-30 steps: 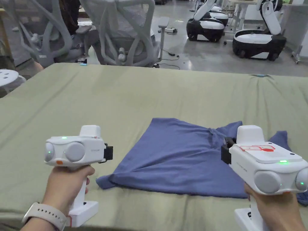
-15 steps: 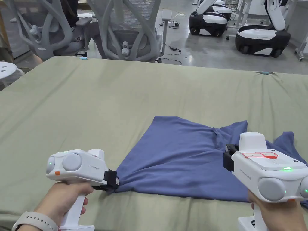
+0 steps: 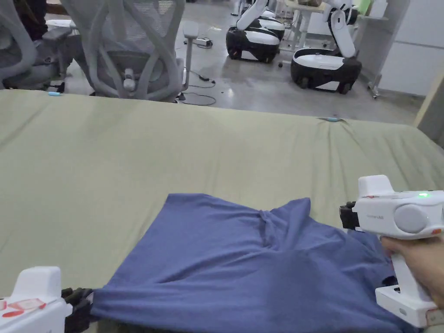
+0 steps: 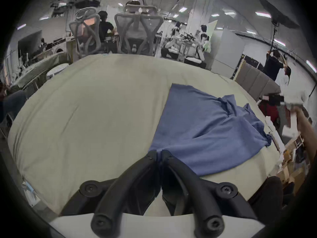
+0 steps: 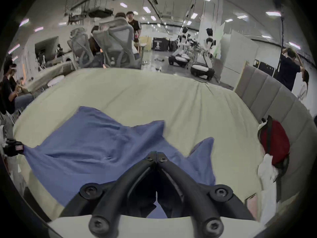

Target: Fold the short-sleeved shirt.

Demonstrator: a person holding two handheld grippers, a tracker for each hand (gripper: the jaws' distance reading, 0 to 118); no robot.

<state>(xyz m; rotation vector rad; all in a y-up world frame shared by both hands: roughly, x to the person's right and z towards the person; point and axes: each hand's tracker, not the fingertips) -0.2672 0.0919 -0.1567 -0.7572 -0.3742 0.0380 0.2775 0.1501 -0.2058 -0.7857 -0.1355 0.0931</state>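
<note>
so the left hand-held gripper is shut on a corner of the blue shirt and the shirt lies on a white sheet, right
Not white: the sheet is pale green, as the head view shows. The left hand-held gripper is indeed shut on a corner of the blue shirt.

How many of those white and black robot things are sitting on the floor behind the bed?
2. One robot sits behind the middle of the bed, and another robot sits just to its right. More might be hiding farther back.

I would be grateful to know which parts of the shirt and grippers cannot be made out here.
- Head view: left gripper body cut off by the bottom-left edge.
- Head view: shirt near hem runs off the bottom edge.
- Right gripper view: cloth under the right gripper hidden by its jaws.
</note>
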